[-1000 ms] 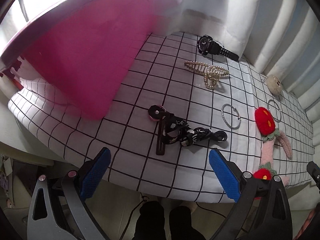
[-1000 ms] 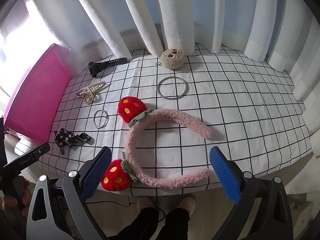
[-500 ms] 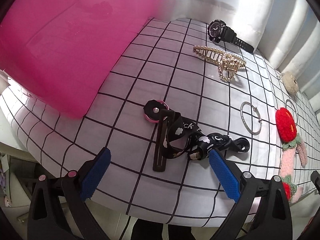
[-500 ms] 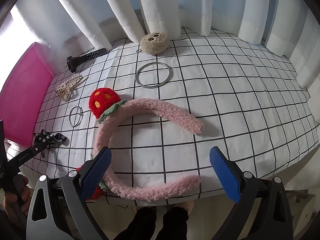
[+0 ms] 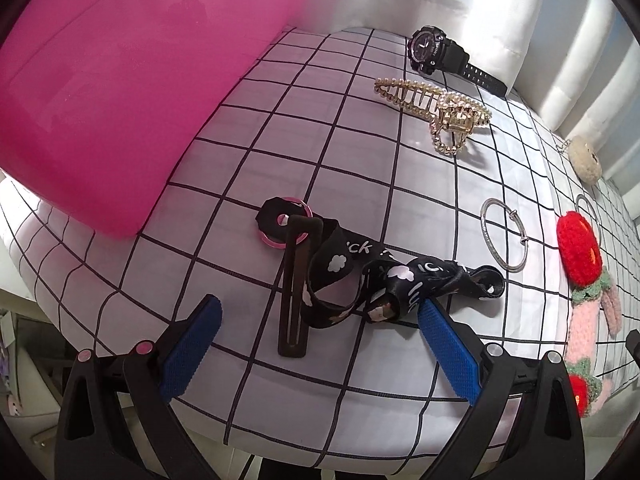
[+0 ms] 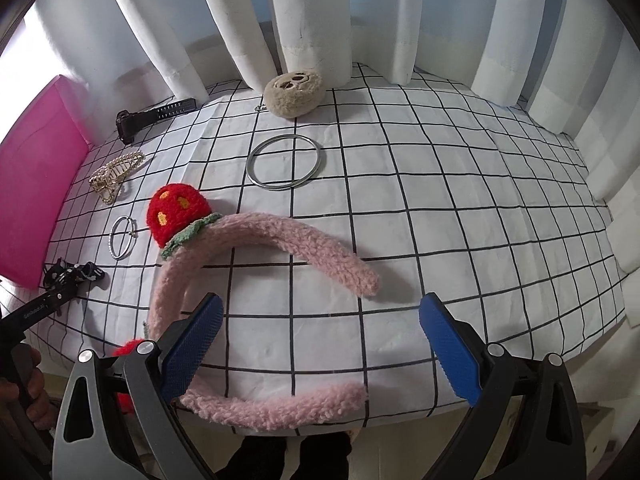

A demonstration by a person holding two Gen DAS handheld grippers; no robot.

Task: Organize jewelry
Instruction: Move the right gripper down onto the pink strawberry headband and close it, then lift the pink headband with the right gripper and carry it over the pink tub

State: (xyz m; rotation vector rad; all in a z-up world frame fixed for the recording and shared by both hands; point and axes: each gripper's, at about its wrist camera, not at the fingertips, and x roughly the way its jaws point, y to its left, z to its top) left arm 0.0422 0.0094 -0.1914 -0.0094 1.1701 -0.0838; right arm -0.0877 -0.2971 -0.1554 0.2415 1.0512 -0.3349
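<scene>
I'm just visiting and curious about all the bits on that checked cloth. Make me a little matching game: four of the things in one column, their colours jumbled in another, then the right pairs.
Things:
1. watch
2. claw hair clip
3. fuzzy headband
4. large plain ring

Colours:
A. silver
B. pink, with red strawberries
C. black
D. gold, with pearls

Pairs: 1-C, 2-D, 3-B, 4-A.
</scene>
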